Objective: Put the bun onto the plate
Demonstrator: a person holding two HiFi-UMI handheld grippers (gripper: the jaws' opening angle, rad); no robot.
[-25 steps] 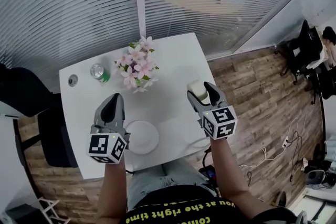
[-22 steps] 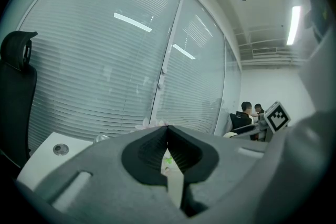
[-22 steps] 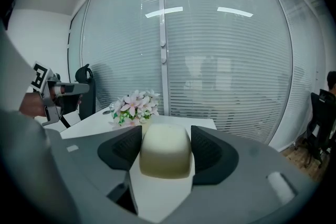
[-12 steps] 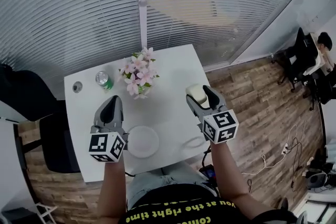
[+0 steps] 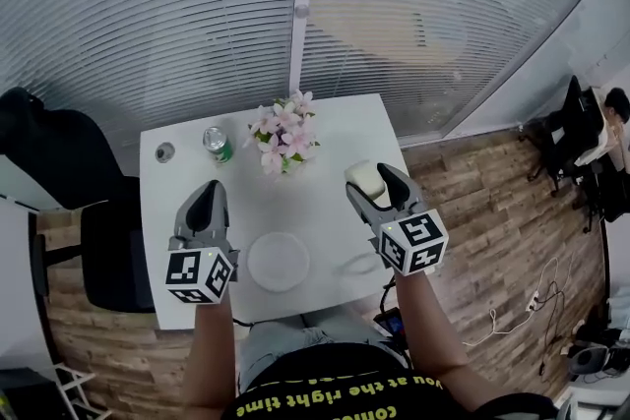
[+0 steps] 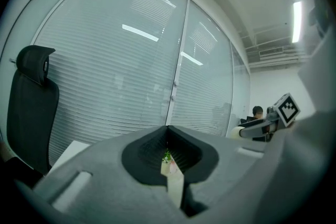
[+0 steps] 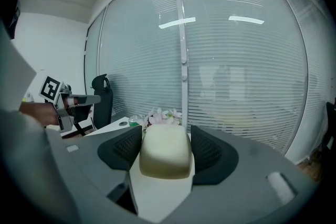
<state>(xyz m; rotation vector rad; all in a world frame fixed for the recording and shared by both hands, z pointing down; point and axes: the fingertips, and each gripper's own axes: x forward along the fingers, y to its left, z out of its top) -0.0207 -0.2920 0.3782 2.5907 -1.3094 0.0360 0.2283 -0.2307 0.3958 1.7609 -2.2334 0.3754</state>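
Note:
A pale cream bun [image 7: 165, 150] is clamped between the jaws of my right gripper [image 5: 370, 184], held in the air over the right side of the white table [image 5: 339, 128]; the bun [image 5: 365, 176] shows at the gripper's tip in the head view. The round white plate [image 5: 279, 260] lies on the table's near middle, left of the right gripper and apart from it. My left gripper [image 5: 207, 206] hovers just left of the plate, its jaws pressed together with nothing between them [image 6: 169, 162].
A pink flower bunch [image 5: 285, 137] stands at the table's back middle, a green can [image 5: 218, 145] to its left, a small round lid [image 5: 164, 151] further left. A black office chair [image 5: 74, 221] is at the table's left. Blinds and glass wall lie behind.
The view has shifted, so the table and its objects sit further right and lower in the frame. Both grippers keep nearly the same pose, the right still holding the bun.

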